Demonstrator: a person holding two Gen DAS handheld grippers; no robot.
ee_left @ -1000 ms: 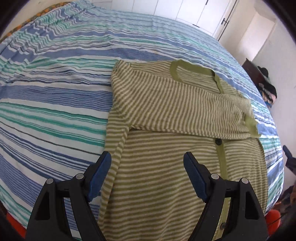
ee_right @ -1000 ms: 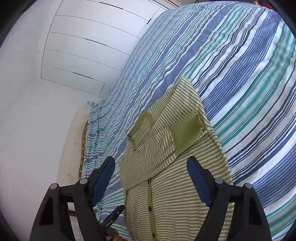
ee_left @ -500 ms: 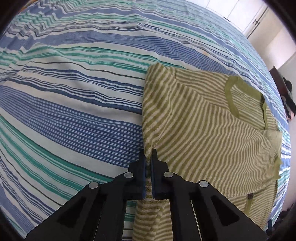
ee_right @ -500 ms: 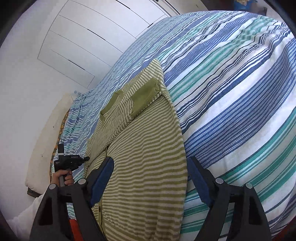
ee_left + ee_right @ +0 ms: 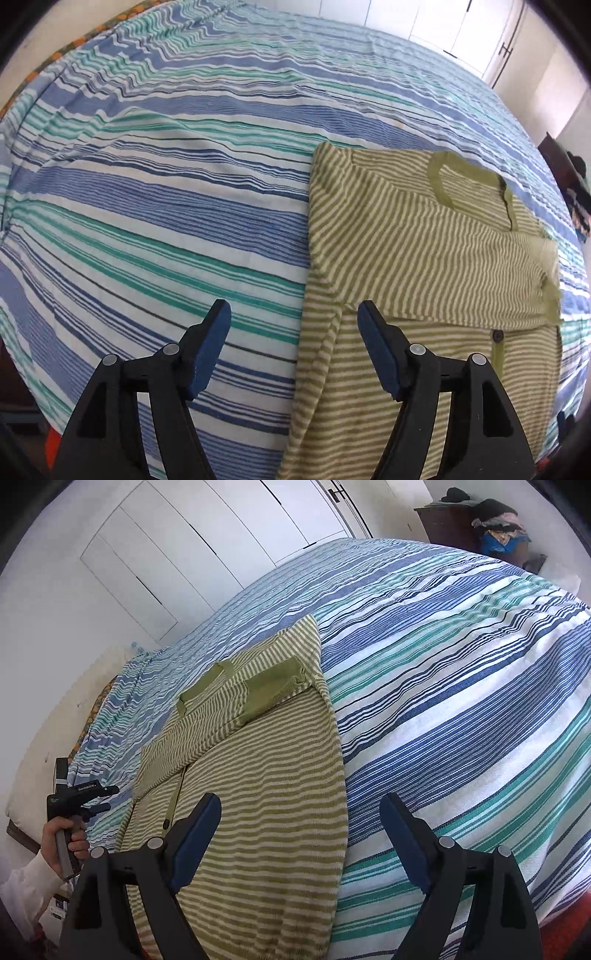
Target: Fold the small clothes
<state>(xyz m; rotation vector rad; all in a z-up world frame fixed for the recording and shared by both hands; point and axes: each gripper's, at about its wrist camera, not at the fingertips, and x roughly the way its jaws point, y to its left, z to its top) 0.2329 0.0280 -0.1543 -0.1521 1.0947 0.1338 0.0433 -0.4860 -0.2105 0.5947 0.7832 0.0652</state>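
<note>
item: small green-and-cream striped cardigan (image 5: 424, 258), olive neckband and button strip
state: buttoned up, one sleeve folded flat across the chest, olive cuff at the far side edge
pose: flat, front up, collar toward 12 o'clock
spot: on the striped bedspread (image 5: 166, 206)

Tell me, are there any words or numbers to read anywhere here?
White lettering on the black body of the left tool: too small and blurred to read for sure.
Striped cardigan: no words or numbers.
Striped bedsheet: none.
Right tool: none.
</note>
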